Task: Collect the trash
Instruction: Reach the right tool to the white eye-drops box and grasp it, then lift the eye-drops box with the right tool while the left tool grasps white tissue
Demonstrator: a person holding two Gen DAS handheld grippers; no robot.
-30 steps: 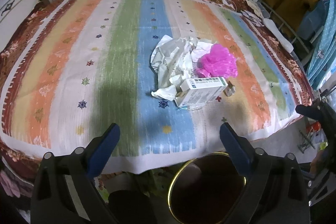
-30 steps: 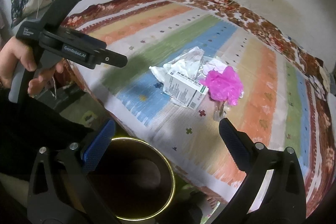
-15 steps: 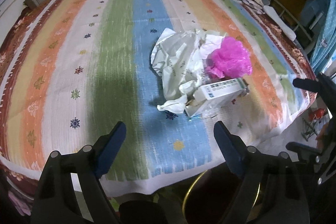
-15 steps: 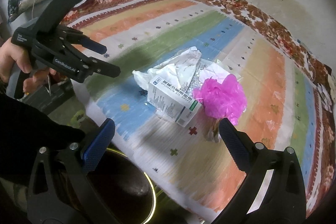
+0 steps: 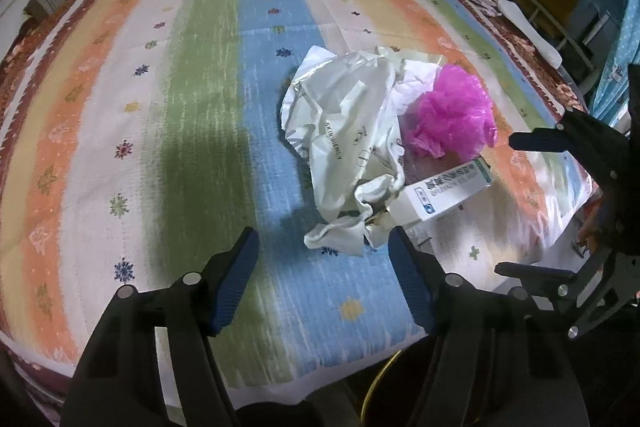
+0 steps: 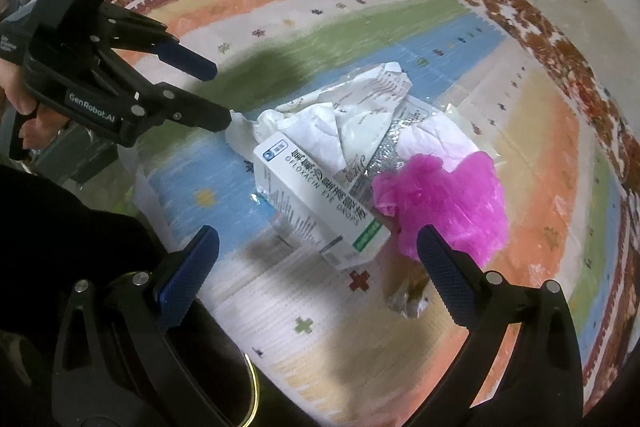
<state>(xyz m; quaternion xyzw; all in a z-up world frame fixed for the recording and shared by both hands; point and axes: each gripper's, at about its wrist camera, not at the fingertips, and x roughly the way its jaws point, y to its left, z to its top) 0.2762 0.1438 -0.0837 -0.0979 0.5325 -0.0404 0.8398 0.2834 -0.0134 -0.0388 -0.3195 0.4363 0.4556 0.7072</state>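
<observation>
Both my hands have come down and in toward the heap since a second ago. My left hand-held gripper (image 5: 324, 259) is closing, its jaws empty, tips at the crumpled white wrapper (image 5: 344, 143). My right hand-held gripper (image 6: 316, 255) gapes empty by the medicine box (image 6: 316, 203) and pink bag (image 6: 444, 203). All the trash lies on the bed (image 5: 180, 107); nothing collected yet.

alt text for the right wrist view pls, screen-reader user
Right tongs, open, hover over a white eye-drops box beside a crumpled pink bag and white wrappers on a striped bedcover. Left tongs, closing, reach the wrappers' edge.
</observation>
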